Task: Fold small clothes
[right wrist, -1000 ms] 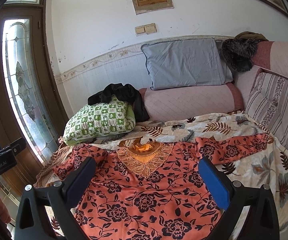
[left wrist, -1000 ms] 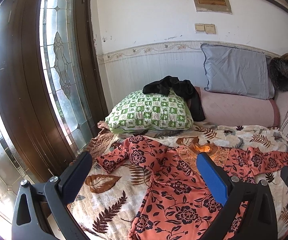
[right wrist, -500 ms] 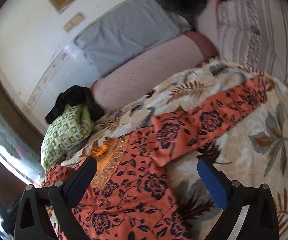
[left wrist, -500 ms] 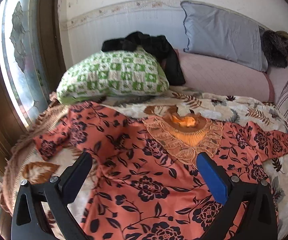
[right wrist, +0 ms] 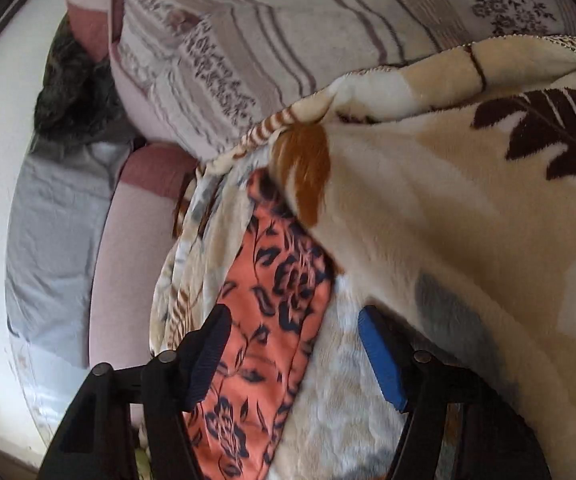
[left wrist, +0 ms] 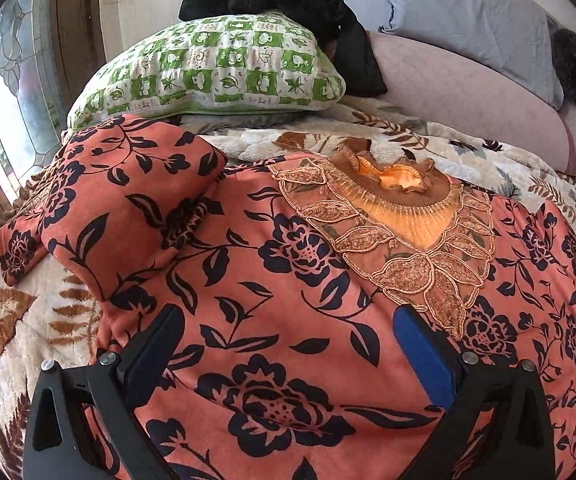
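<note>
An orange dress with dark flowers (left wrist: 288, 280) lies spread on a leaf-patterned blanket (left wrist: 28, 320), its gold lace collar (left wrist: 400, 220) toward the far side and one sleeve (left wrist: 120, 200) folded at the left. My left gripper (left wrist: 284, 340) hovers open just above the dress's chest, with nothing between its fingers. In the right wrist view the picture is rolled sideways: the dress's other sleeve (right wrist: 276, 300) runs between the fingers of my right gripper (right wrist: 292, 344). Its jaws are closing, and the pads stand apart from the cloth.
A green checked pillow (left wrist: 216, 72) with a black garment (left wrist: 308, 4) on it lies beyond the dress. A grey pillow (left wrist: 468, 12) and pink bolster (left wrist: 468, 96) line the wall. A striped cushion (right wrist: 268, 40) and a raised fold of blanket (right wrist: 468, 200) sit near the right gripper.
Both grippers came down close to the bed. The left one moved in over the dress's chest. The right one swung out to the far sleeve, rolled sideways, and its jaws narrowed.
</note>
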A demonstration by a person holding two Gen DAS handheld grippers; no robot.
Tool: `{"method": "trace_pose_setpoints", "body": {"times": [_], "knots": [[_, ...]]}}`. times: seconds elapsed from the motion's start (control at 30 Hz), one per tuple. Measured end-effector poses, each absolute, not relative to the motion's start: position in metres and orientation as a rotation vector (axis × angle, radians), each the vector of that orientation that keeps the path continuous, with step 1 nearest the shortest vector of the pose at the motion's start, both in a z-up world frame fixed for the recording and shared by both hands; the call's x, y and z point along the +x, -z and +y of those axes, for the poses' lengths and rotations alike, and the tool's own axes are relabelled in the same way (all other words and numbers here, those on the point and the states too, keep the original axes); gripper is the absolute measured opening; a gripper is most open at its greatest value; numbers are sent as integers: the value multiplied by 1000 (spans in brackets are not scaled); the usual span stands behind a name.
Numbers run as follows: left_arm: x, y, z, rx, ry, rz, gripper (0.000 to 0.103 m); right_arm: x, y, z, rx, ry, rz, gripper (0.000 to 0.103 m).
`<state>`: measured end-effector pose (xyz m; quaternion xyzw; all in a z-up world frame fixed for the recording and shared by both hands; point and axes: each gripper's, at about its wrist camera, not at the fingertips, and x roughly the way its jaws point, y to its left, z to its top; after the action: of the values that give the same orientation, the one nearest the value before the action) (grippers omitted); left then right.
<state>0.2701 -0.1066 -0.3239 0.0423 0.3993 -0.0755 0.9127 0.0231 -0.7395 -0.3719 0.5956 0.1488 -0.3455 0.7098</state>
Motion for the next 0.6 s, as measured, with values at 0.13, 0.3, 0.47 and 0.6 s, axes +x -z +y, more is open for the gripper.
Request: {"method": "trace_pose_setpoints", "body": {"times": [0.13, 0.3, 0.47, 0.6], "knots": [[274, 328, -111, 105, 147, 822, 103, 41, 374, -767, 1293, 786, 318, 69], [274, 327, -120, 149, 147, 798, 103, 77, 375, -782, 1176, 764, 474, 10], [272, 315, -116, 145, 137, 765, 103, 70, 344, -756, 1124, 711, 365, 5], [270, 296, -98, 72, 126, 732, 103, 92, 292, -710, 1100, 527, 328, 5]]}}
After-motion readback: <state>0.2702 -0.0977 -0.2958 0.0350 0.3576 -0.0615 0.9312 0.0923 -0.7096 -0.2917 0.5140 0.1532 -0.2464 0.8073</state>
